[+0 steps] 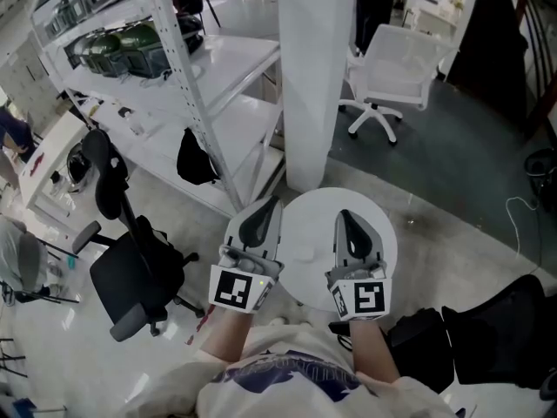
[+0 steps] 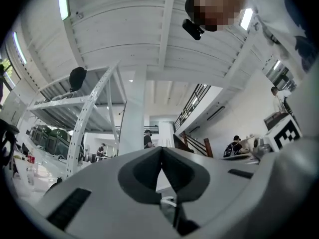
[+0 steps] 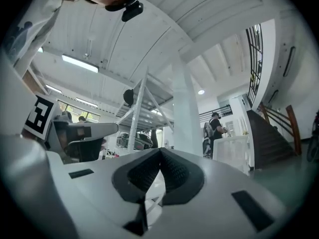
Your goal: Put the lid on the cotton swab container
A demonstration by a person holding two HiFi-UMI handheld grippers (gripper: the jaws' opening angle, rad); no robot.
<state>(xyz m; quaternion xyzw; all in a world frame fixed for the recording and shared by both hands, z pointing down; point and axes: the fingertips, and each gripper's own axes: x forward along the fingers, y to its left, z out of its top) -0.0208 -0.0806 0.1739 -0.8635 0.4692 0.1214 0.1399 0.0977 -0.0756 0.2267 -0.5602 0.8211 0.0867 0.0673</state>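
No cotton swab container and no lid show in any view. In the head view both grippers are held side by side over a small round white table [image 1: 306, 226], jaws pointing away from me. My left gripper [image 1: 270, 202] is shut, its dark pads pressed together with nothing between them. My right gripper [image 1: 345, 215] is shut too and holds nothing. The left gripper view has the left gripper [image 2: 161, 151] tilted up toward the ceiling and shelving, tips touching. In the right gripper view the right gripper [image 3: 160, 152] is likewise shut, aimed at a white pillar.
A white pillar [image 1: 315, 77] rises just beyond the table. A white shelving rack [image 1: 204, 85] stands to the left, with a black office chair [image 1: 130, 273] near it. A white chair [image 1: 393, 75] sits at the back right and a black bag [image 1: 500, 338] lies on the floor at right.
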